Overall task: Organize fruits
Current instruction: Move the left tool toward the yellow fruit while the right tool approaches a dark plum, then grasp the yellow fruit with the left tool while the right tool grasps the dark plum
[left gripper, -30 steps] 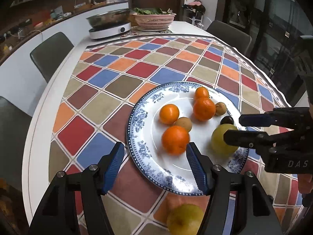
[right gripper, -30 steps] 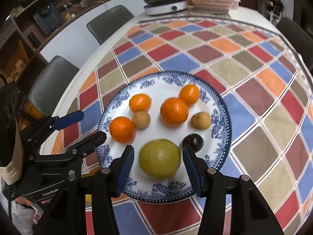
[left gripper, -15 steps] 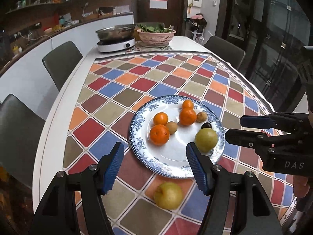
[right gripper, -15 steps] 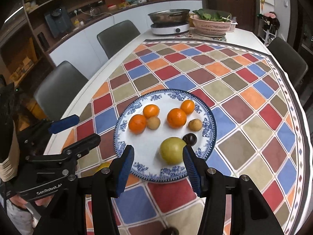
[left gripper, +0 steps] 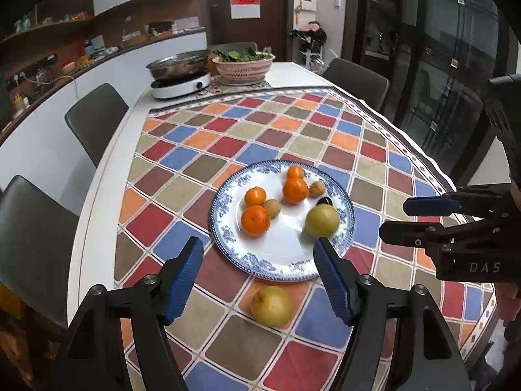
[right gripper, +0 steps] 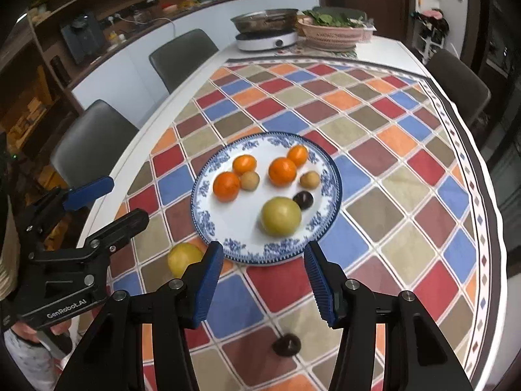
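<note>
A: Where does the fruit sit relative to the round white plate with the blue floral rim (left gripper: 228, 234)?

B: Most of it lies on the plate. Four orange mandarins (left gripper: 255, 220) are spread over its far and left parts, two small brown kiwis (left gripper: 272, 208) lie among them, and a dark round plum-like fruit (left gripper: 324, 201) sits by the right rim. A large yellow-green pear (left gripper: 322, 220) rests near the plate's right side, just beside the dark fruit.

A: Anything off the plate?

B: A second yellow-green pear (left gripper: 272, 306) lies on the chequered multicoloured tablecloth (left gripper: 228, 143), just beyond the plate's near rim. In the right wrist view a small dark fruit (right gripper: 286, 344) also lies on the cloth, well apart from the plate's near edge.

A: Which way do they point?

B: The fruits are almost round, so no long axis is clear. The kiwis look slightly oval, but their direction cannot be told.

A: And the grippers?

B: The left gripper (left gripper: 259, 278) hangs over the plate's near rim, its blue-padded jaws opening with nothing pinched between them. The right gripper (right gripper: 263, 280) is at the plate's right, jaws spread and empty.
</note>
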A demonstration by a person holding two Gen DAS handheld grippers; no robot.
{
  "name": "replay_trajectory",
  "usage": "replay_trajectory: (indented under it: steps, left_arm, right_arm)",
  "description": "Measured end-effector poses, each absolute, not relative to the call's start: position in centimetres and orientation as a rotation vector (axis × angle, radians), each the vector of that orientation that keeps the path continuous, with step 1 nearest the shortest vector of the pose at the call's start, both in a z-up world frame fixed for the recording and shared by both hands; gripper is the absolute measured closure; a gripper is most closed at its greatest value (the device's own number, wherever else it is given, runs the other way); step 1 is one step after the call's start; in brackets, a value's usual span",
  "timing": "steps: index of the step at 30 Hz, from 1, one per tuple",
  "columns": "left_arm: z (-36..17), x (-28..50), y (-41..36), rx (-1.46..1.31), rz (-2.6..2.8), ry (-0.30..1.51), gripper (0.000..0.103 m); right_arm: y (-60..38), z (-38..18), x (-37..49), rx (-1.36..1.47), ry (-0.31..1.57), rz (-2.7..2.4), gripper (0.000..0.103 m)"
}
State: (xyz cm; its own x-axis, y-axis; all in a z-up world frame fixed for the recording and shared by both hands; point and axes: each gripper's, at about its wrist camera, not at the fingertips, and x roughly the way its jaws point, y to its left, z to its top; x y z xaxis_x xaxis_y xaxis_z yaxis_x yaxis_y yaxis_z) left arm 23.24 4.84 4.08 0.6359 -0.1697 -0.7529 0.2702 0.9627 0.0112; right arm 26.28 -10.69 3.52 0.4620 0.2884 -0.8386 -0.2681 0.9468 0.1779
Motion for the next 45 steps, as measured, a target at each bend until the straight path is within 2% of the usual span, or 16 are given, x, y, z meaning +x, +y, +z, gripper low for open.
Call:
replay_trajectory:
  steps: [7, 17, 34, 37, 39, 42, 45]
  left_arm:
    - [2.9, 23.5, 4.3, 0.162, -0.303, 0.931, 0.033]
    - [-1.8, 24.6, 4.0, 0.189, -0.335, 1.135, 0.033]
    - [-5.8, 25.6, 2.7, 0.315, -0.3, 1.182, 0.033]
    - [-6.2, 25.8, 2.7, 0.31, -0.303, 1.198, 0.034]
    - [-6.4, 25.8, 2.6, 0.311, -0.303, 1.198, 0.036]
    - [-6.6, 25.9, 2.6, 0.287, -0.321, 1.212, 0.045]
    - [-7.0, 25.8, 2.5, 0.27, -0.332, 1.22, 0.054]
  right_arm:
    - [-10.8, 2.2, 25.6, 0.029, 1.141, 0.321, 0.05]
    - [-11.1, -2.0, 25.2, 0.051, 1.334, 0.281, 0.05]
    - [-12.2, -6.7, 23.4, 0.081, 1.421, 0.213, 0.051]
    - [-12.1, -7.1, 23.2, 0.075, 1.435, 0.208, 0.059]
    - [-12.0, -7.3, 23.1, 0.061, 1.439, 0.205, 0.059]
    - [-11.9, -7.4, 23.2, 0.059, 1.43, 0.198, 0.066]
    - [-12.1, -7.6, 23.2, 0.062, 1.444, 0.204, 0.066]
